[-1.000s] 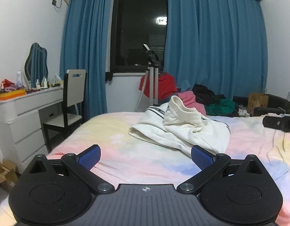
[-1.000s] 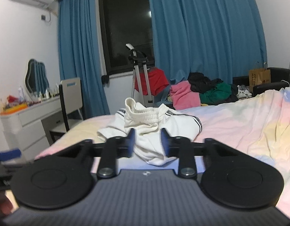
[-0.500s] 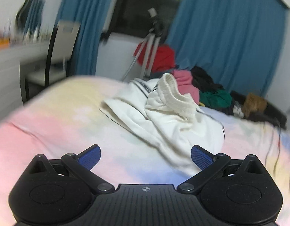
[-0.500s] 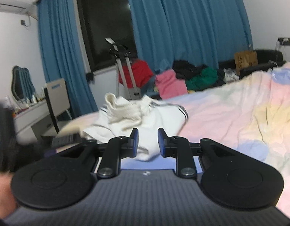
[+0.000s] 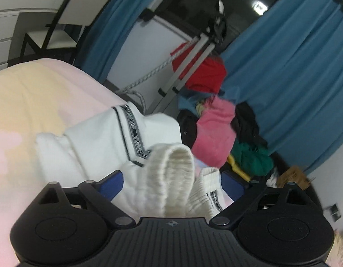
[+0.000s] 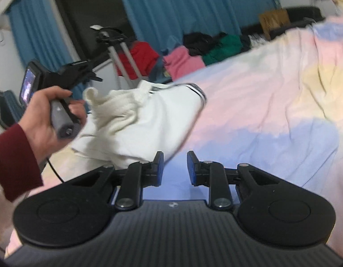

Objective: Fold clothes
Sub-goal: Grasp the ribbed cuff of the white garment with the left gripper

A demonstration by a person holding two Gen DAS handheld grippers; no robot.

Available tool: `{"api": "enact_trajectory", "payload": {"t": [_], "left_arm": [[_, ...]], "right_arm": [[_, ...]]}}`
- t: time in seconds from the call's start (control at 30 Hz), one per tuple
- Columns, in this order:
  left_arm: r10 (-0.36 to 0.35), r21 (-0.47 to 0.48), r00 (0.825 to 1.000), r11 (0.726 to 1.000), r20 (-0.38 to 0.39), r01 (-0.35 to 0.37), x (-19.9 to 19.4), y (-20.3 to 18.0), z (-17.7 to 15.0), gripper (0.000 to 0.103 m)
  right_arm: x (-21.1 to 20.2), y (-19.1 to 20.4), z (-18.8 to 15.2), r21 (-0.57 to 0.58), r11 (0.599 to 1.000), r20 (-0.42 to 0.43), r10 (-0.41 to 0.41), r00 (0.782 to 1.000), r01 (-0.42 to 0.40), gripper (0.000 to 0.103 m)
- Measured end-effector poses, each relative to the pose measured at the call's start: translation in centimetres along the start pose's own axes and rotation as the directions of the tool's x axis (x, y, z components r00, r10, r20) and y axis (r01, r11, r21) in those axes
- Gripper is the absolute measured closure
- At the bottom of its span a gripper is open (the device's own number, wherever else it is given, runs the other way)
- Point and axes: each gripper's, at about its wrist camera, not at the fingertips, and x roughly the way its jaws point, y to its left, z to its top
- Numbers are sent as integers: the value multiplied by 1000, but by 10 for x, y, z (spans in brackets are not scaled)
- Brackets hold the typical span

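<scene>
Our left claw point(image 5: 171, 183) stands released around the ribbed waistband point(image 5: 171, 169) of the white shorts point(image 6: 138, 122) on the bed point(image 6: 271, 111); our right claw point(image 6: 175, 166), nearly clenched but empty, waits nearer, by their right edge.

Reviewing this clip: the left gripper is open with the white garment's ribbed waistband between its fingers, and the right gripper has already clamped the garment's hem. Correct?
Not quite. The right gripper holds nothing: the right wrist view shows its jaws slightly apart over the bedsheet, beside the white garment. The left gripper is indeed open around the ribbed waistband.
</scene>
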Motion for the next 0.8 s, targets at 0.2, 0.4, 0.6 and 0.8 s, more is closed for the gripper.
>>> {"api": "enact_trajectory", "payload": {"t": [0.2, 0.4, 0.6, 0.8], "left_arm": [[113, 44, 993, 993, 17, -114, 14, -5, -3, 79], [82, 79, 994, 993, 67, -87, -42, -1, 0, 84], [-27, 199, 993, 980, 118, 3, -151, 3, -18, 85], [-94, 286, 992, 956, 80, 67, -255, 51, -67, 88]], "right_arm": [[13, -11, -2, 31, 999, -11, -16, 1000, 17, 76], [-5, -3, 1, -36, 999, 77, -13, 997, 16, 76], [-30, 1, 5, -70, 997, 147, 3, 989, 8, 76], [-59, 7, 9, -97, 995, 173, 21, 985, -4, 76]]}}
